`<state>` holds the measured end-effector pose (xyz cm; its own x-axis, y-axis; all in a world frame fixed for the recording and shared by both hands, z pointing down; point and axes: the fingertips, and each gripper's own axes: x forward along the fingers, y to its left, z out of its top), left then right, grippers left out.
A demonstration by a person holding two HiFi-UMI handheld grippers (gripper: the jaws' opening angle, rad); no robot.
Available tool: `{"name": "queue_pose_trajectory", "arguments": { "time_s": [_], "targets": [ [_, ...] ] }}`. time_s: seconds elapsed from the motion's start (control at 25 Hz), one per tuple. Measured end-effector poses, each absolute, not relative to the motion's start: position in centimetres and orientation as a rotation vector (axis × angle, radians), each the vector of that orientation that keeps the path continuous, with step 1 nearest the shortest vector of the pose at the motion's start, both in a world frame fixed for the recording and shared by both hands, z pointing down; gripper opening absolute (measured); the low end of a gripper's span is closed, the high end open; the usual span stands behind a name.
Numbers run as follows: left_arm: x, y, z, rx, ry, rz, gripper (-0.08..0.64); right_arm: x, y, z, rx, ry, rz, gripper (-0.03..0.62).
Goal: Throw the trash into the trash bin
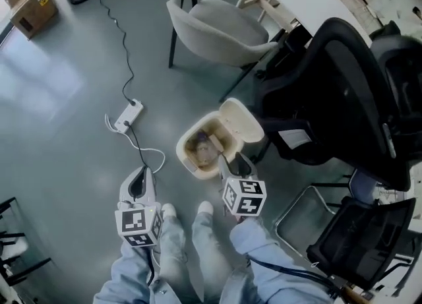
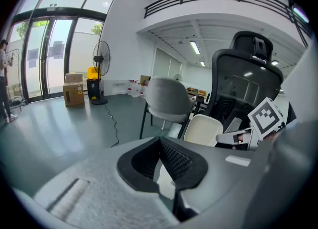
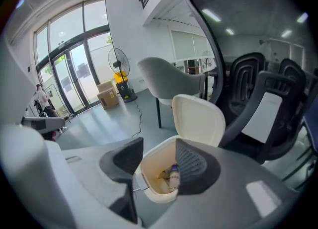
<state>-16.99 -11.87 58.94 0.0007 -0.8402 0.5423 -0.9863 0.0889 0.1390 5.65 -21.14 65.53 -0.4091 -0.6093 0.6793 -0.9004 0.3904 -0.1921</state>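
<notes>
The cream trash bin (image 1: 180, 146) stands upright on the grey floor (image 1: 66, 131), at twelve o'clock from the person's shoes (image 1: 169, 211). Its lid (image 1: 241, 120) is swung open, leaning back at the bin's two o'clock. Inside lies trash (image 1: 202, 148): a small labelled bottle (image 3: 174, 177) among brownish scraps.

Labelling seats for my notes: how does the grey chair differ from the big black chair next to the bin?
The grey chair is a pale one-piece shell with a low back; the black chair has a tall back topped by a headrest. The grey chair stands farther from the bin; the black chair is right beside it. Both are empty.
</notes>
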Motion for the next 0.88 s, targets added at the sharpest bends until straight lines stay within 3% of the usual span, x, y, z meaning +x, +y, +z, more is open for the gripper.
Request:
{"name": "queue_pose_trajectory", "arguments": {
  "time_s": [0.08, 0.4, 0.64, 0.88],
  "targets": [
    [-16.3, -12.3, 56.1, 1.83, -1.875, 0.369, 0.01, 5.5, -20.0, 62.5, 1.285, -2.165, 0.742, 0.189],
    [-14.7, -13.1, 46.7, 1.913, -1.844, 0.304, 0.009, 5.8, -17.1, 51.2, 1.407, -2.238, 0.733, 0.01],
    [-14.5, -11.2, 39.9, 1.873, -1.844, 0.165, 0.009, 7.0, -14.5, 43.9, 1.477, -2.253, 0.764, 0.005],
    [-13.8, -11.3, 32.7, 2.035, -1.881, 0.13, 0.01, 11.4, -14.7, 37.0, 1.551, -2.257, 0.594, 0.005]
  ]
}}
